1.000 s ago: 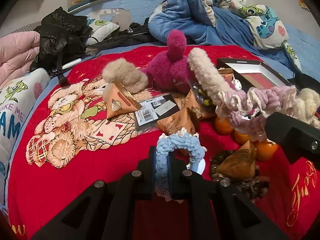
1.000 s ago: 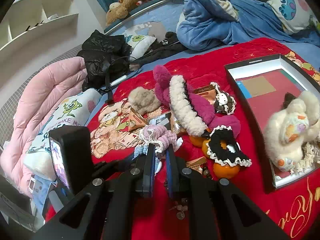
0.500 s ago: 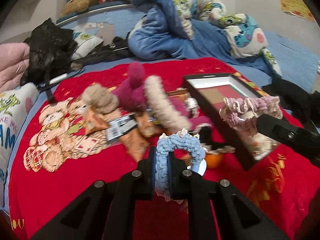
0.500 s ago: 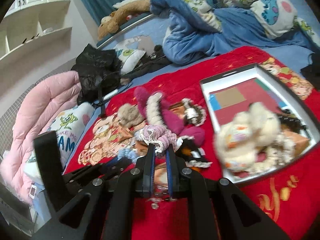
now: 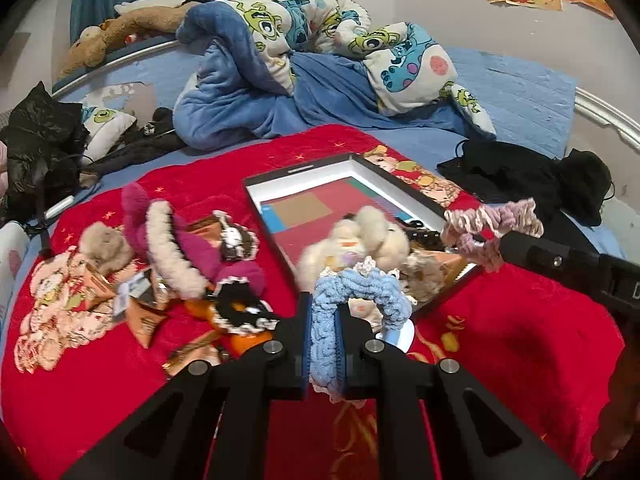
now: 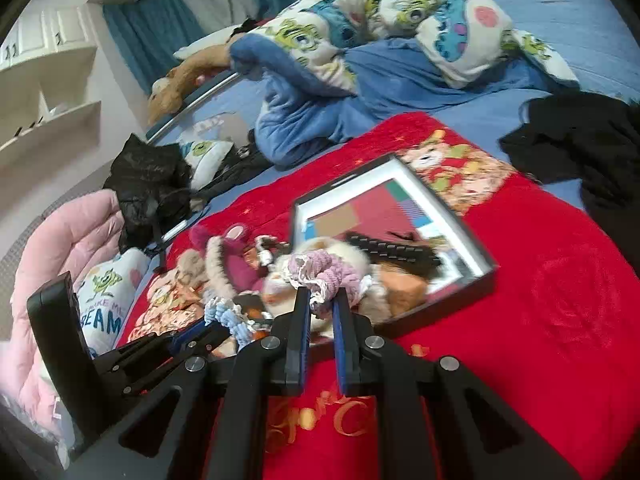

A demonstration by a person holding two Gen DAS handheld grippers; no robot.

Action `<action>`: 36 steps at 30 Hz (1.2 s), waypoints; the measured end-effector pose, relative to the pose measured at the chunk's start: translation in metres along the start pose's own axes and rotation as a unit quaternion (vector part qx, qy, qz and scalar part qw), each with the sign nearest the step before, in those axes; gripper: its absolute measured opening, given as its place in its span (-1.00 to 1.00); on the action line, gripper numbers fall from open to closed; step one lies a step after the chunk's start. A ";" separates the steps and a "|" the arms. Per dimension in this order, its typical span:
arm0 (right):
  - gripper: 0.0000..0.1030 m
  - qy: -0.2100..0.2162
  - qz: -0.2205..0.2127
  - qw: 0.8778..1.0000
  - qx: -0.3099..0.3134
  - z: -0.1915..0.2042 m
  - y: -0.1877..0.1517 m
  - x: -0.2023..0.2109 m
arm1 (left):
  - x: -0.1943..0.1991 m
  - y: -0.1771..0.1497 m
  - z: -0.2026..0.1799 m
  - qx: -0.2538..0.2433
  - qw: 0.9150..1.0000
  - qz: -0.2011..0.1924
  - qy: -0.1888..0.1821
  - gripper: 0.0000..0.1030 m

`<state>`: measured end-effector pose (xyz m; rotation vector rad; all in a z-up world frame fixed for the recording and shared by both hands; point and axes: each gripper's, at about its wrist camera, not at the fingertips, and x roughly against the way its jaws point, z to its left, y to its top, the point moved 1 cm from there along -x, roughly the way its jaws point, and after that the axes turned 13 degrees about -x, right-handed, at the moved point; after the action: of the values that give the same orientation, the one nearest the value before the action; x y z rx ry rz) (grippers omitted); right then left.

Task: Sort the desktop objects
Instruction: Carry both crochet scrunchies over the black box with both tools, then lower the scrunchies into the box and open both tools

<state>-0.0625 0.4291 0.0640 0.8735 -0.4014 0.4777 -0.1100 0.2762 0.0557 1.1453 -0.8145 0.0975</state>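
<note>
Both your grippers have swung right over the last second, from above the loose pile to the near edge of the black-framed shallow box with the white rim [image 5: 304, 170].

Left gripper [image 5: 324, 320]: jaws nearly closed, clamped on the light-blue crocheted scrunchie [image 5: 360, 288]. It's held in the air just in front of the box's near-left corner, not yet over the inside.

Right gripper [image 6: 322, 312]: also nearly closed, pinching the pink-lilac knitted scrunchie with white lace trim [image 6: 320, 270]. In the left wrist view that scrunchie hangs over the box's right rim.

The box already holds a cream fluffy plush hair tie [image 5: 360, 236] and a black hair clip [image 6: 384, 246]. Still out on the red printed blanket [image 5: 520, 332]: the magenta plush headband with cream fleece trim [image 5: 172, 240], orange tangerines [image 5: 248, 340], brown snack packets [image 5: 146, 320].

Read: pick is done, transport almost done. You need to go a bit further forward before releasing, the left more than the right, or the blue one lands on the blanket.
</note>
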 end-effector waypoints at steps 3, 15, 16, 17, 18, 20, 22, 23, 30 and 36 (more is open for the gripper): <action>-0.77 -0.002 0.004 1.000 -0.016 -0.018 0.003 0.002 | -0.007 -0.001 -0.008 -0.008 1.000 0.010 0.001 -0.80; -0.77 -0.012 0.038 0.998 -0.039 -0.037 0.000 -0.012 | -0.049 0.003 -0.018 -0.018 0.999 0.047 0.001 -0.80; -0.77 -0.012 0.040 0.998 -0.039 -0.036 -0.001 -0.014 | -0.053 0.003 -0.021 -0.026 0.998 0.049 0.005 -0.80; -0.77 -0.012 0.042 0.998 -0.038 -0.035 -0.001 -0.017 | -0.057 0.004 -0.023 -0.032 0.998 0.052 0.007 -0.80; -0.77 -0.011 0.046 0.998 -0.037 -0.035 -0.001 -0.021 | -0.061 0.004 -0.024 -0.036 0.998 0.054 0.010 -0.80; -0.77 -0.011 0.050 0.998 -0.042 -0.036 0.000 -0.028 | -0.067 0.003 -0.021 -0.028 0.998 0.055 0.008 -0.80; -0.77 -0.011 0.058 0.997 -0.047 -0.037 0.000 -0.036 | -0.073 0.003 -0.018 -0.022 0.998 0.057 0.008 -0.80; -0.77 -0.016 0.060 0.997 -0.049 -0.037 0.000 -0.041 | -0.077 0.003 -0.017 -0.024 0.998 0.057 0.009 -0.80; -0.77 -0.020 0.069 0.995 -0.069 -0.047 0.004 -0.064 | -0.094 0.010 -0.007 -0.017 0.998 0.054 0.002 -0.80; -0.76 -0.044 0.062 0.995 -0.070 -0.046 0.012 -0.083 | -0.117 0.013 -0.001 -0.021 0.998 0.049 0.016 -0.80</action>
<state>-0.1307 0.4531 0.0021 0.7389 -0.5667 0.5204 -0.1988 0.3213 -0.0065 1.0627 -0.8407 0.1788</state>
